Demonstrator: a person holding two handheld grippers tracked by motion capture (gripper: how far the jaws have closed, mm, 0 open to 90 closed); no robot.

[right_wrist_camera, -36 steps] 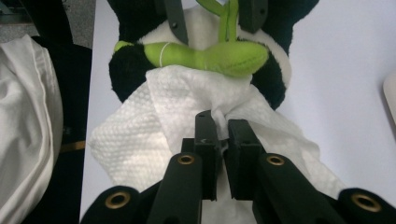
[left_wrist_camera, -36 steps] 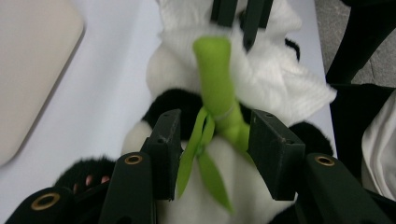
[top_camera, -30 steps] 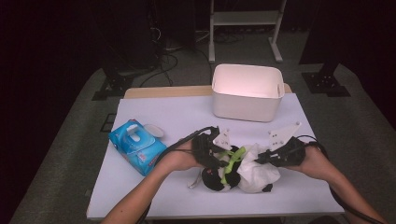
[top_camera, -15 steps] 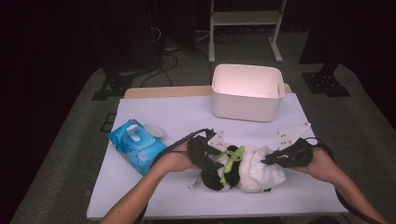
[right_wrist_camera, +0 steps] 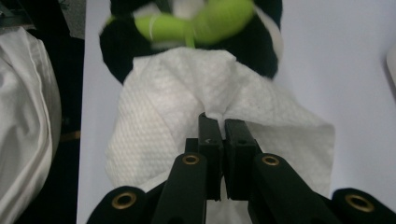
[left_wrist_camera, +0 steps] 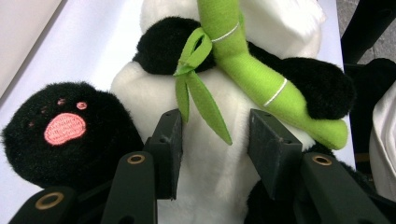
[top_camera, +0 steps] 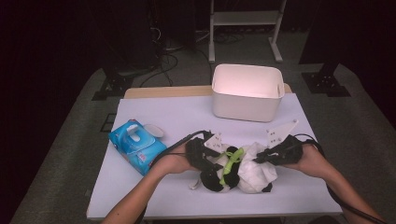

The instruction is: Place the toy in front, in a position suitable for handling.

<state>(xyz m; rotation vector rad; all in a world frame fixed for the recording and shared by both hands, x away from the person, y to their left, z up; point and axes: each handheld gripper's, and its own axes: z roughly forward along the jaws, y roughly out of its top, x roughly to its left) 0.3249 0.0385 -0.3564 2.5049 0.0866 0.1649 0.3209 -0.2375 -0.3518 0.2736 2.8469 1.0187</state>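
A black-and-white plush panda [top_camera: 218, 176] lies on the white table [top_camera: 163, 112], hugging a green bamboo stalk [top_camera: 229, 161]. My left gripper [top_camera: 205, 156] comes in from the left. In the left gripper view its jaws [left_wrist_camera: 215, 119] press into the white belly [left_wrist_camera: 140, 88] just below the bamboo [left_wrist_camera: 252, 74], beside a black foot with a pink pad [left_wrist_camera: 65, 128]. A white wipe [top_camera: 256, 169] covers the panda's right end. My right gripper [top_camera: 267, 156] is shut on a pinched fold of that wipe [right_wrist_camera: 173, 93], its jaws [right_wrist_camera: 217, 119] tight together, with panda [right_wrist_camera: 116, 42] and bamboo [right_wrist_camera: 210, 18] beyond.
A white bin [top_camera: 247, 91] stands at the back of the table, right of centre. A blue pack of wipes [top_camera: 137, 144] with its lid flipped open lies at the left. White cloth [right_wrist_camera: 23, 116] hangs at the left edge of the right gripper view.
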